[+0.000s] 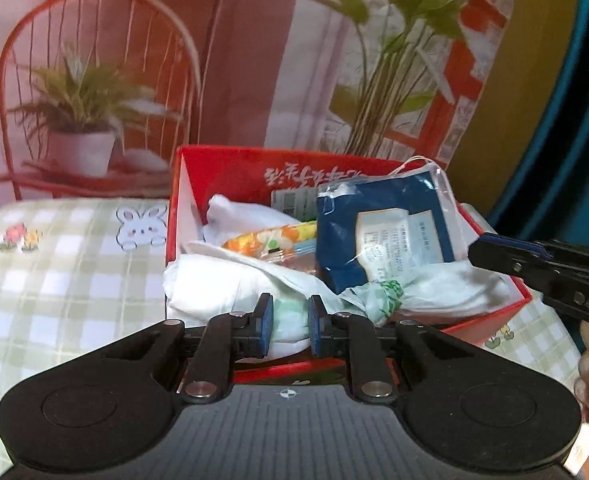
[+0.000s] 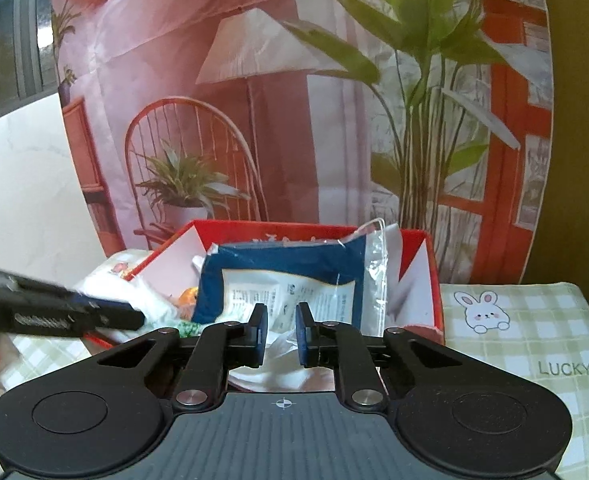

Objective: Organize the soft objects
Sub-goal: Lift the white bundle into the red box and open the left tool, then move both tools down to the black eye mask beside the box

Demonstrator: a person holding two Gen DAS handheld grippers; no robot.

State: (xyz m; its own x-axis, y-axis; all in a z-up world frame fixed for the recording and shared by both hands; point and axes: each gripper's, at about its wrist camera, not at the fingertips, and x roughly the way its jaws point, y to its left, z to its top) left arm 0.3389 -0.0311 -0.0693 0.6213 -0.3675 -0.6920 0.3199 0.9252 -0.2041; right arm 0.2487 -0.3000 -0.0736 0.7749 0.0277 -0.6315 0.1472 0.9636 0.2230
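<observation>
Two grippers [image 1: 288, 322] [image 2: 281, 332] over soft packets [image 1: 382, 236] in red box [image 1: 222, 172]

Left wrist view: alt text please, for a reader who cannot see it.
The left claw pinches white cloth at the near edge of a red box filled with soft packets, a blue one on top. The right claw reaches in from the right, over a checked tablecloth.

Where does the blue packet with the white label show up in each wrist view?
Left wrist: the blue packet stands tilted at right of centre, in the right half of the red box, above the left gripper.
Right wrist: the packet sits at centre, leaning in the box, just beyond the right gripper.
Shared landmark: the red box itself, on the checked cloth with its bunny print.
</observation>
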